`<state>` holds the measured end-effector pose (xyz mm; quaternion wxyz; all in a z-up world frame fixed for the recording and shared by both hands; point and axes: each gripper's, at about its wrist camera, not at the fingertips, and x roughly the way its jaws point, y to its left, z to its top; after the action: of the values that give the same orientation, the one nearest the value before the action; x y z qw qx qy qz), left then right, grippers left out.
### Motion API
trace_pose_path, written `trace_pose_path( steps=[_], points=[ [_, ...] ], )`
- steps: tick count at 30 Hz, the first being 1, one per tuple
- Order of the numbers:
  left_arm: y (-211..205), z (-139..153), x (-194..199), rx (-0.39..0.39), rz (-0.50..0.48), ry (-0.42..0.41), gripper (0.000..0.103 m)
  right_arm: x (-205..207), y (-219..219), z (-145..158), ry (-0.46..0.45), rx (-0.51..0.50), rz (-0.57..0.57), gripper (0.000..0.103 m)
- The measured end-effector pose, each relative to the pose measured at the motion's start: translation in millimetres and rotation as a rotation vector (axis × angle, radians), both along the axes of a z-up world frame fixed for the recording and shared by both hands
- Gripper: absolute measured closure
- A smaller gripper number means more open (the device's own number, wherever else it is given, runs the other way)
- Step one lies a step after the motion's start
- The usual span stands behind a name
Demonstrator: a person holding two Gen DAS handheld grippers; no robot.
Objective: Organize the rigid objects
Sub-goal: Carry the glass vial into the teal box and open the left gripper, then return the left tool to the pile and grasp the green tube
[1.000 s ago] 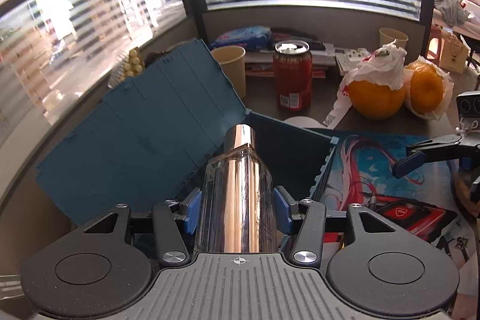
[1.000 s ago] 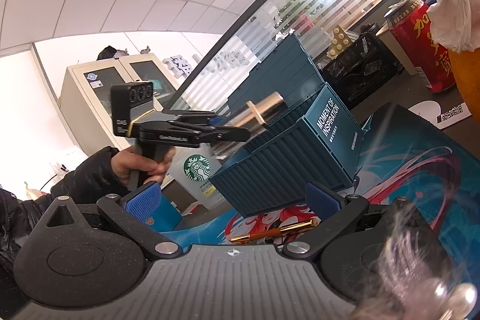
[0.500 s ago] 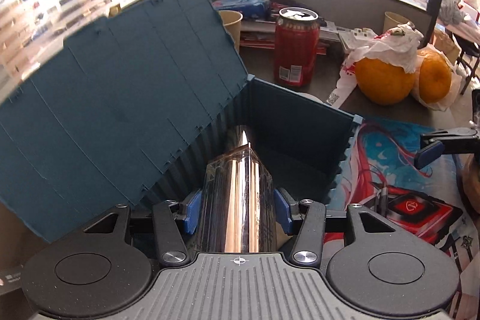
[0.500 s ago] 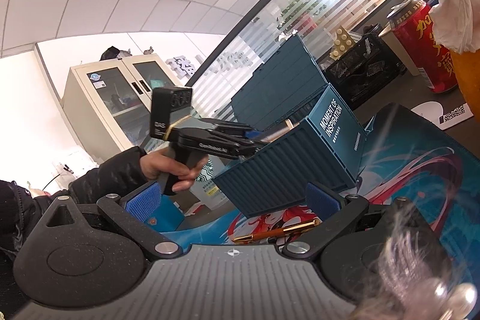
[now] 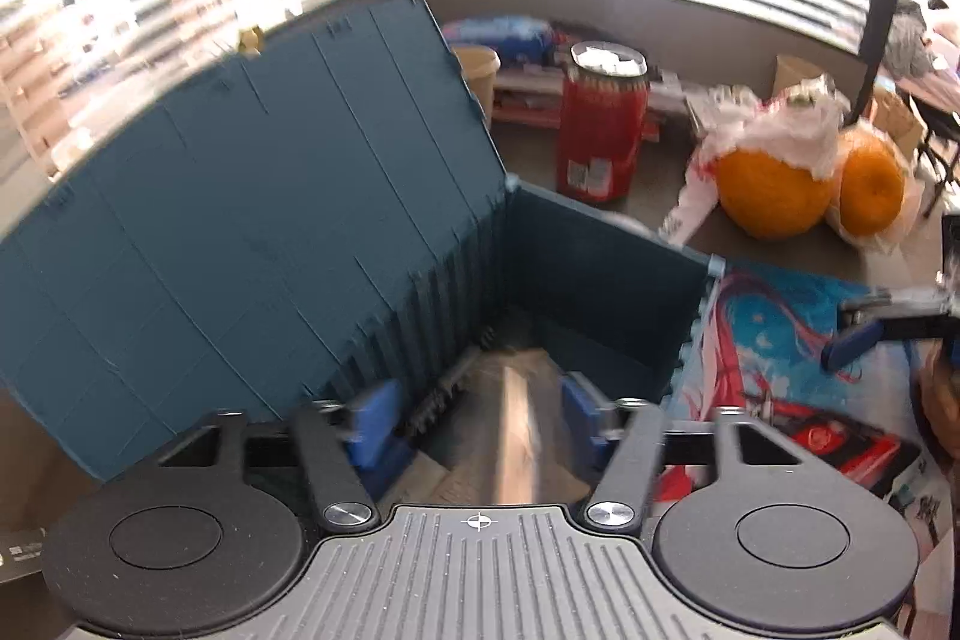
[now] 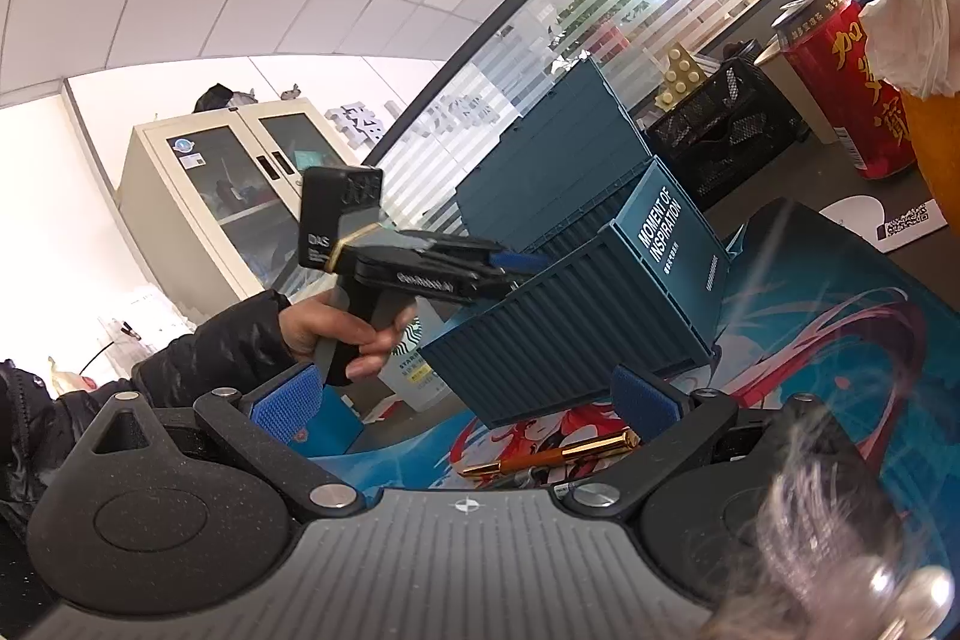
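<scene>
The left hand-held gripper (image 5: 477,415) has its blue pads spread, released; the shiny copper-toned metal cylinder (image 5: 519,436) lies between them, low inside the open teal container-shaped plastic box (image 5: 600,280). Best to withdraw straight back — the raised ribbed lid (image 5: 252,220) crowds the left side. The right hand-held gripper (image 6: 465,400) hangs empty and spread above a gold-and-orange pen (image 6: 552,457) on the printed mat (image 6: 840,328).

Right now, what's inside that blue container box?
Inside the blue container box a shiny metallic bottle lies between the open left gripper jaws, beside a dark ridged item. The floor beneath them is hidden.
</scene>
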<state>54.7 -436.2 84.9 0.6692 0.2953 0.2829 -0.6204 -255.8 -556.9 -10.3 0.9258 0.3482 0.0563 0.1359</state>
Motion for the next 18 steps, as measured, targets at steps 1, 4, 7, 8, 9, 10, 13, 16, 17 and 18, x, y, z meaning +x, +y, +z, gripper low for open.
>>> trace_pose_path(
  steps=[1,4,7,8,9,10,13,16,17,18],
  points=[
    [1.0,3.4,-0.1,-0.011,0.005,0.0,0.035,0.7,0.4,-0.1,0.005,-0.001,0.002,0.0],
    [5.7,11.7,-8.4,-0.02,0.017,-0.049,0.034,2.3,1.1,-0.5,0.015,-0.004,0.006,0.0],
    [18.8,22.5,-21.1,-0.057,0.048,-0.101,0.025,4.2,1.5,-0.6,0.029,-0.009,0.006,0.0],
    [24.4,26.0,-24.7,-0.074,0.069,-0.11,0.018,5.0,1.7,-0.8,0.036,-0.011,0.003,0.0],
    [31.6,29.4,-28.0,-0.091,0.084,-0.107,0.015,5.9,2.0,-0.8,0.044,-0.013,0.0,0.0],
    [38.9,32.3,-31.3,-0.106,0.097,-0.1,0.012,6.8,2.3,-1.0,0.052,-0.015,-0.001,0.0],
    [55.7,36.0,-47.3,-0.129,0.106,-0.091,0.01,9.0,3.1,-1.2,0.072,-0.022,-0.002,0.0],
    [72.1,34.5,-65.6,-0.135,0.096,-0.081,0.008,10.6,3.4,-1.8,0.087,-0.026,-0.008,0.0],
    [77.7,33.3,-72.0,-0.135,0.091,-0.083,0.008,11.1,3.5,-1.9,0.09,-0.027,-0.008,0.0],
    [83.6,31.9,-77.3,-0.133,0.087,-0.083,0.008,11.7,3.6,-2.1,0.095,-0.028,-0.008,0.0]
  ],
)
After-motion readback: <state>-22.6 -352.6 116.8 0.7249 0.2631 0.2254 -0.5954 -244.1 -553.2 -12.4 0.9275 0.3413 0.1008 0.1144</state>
